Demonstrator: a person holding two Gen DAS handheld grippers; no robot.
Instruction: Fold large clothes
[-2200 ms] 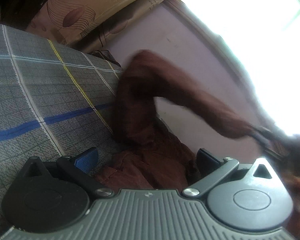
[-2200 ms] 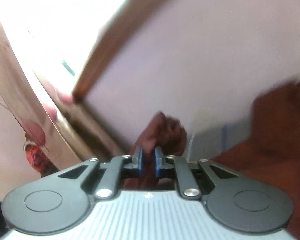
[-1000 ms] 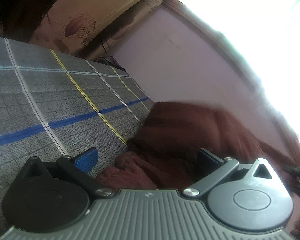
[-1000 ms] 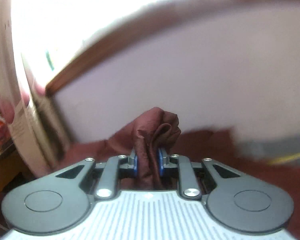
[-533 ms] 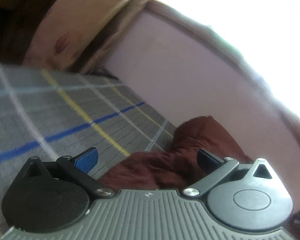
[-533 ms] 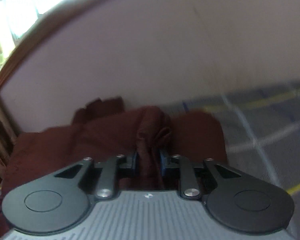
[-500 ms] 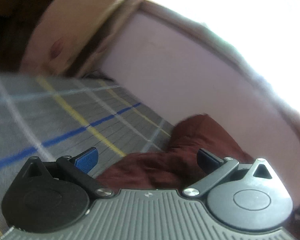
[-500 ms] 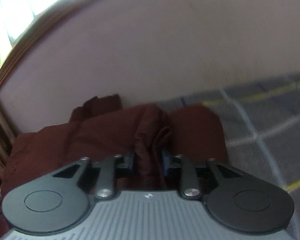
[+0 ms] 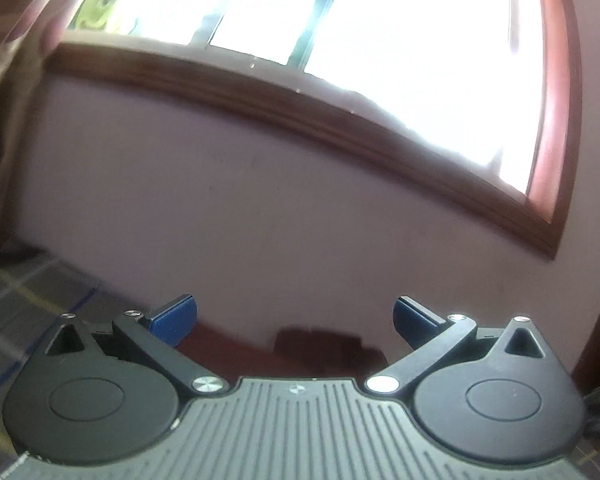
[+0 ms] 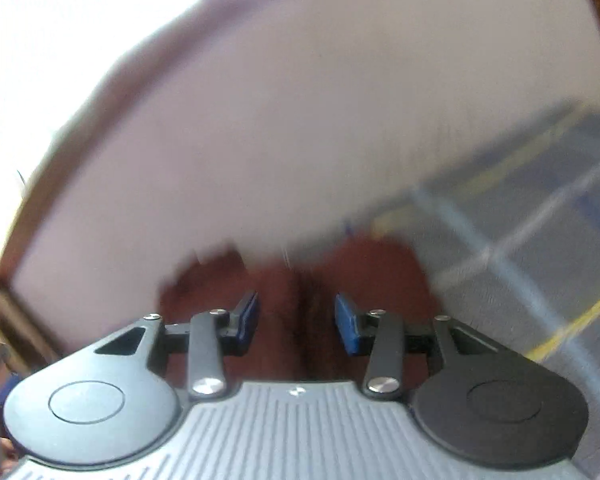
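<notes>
Left wrist: pale mauve wall [image 9: 260, 200], wooden window frame [image 9: 300, 108]. Left gripper [image 9: 296, 320] spread wide, empty; dark maroon cloth garment [image 9: 320, 344] low between fingers. Right wrist, blurred: right gripper [image 10: 296, 320] parted, garment [image 10: 300, 300] between fingers, apparently released, on grey checked bedsheet [image 10: 540, 280]. Judged: fold laid; regrasp next edge.

The left gripper [image 9: 294, 316] is matt black plastic with shiny metal screws, the garment [image 10: 376, 268] looks like soft maroon cloth, perhaps matt, the bedsheet [image 10: 540, 248] is woven cloth, and the window frame [image 9: 284, 108] is glossy brown wood.
</notes>
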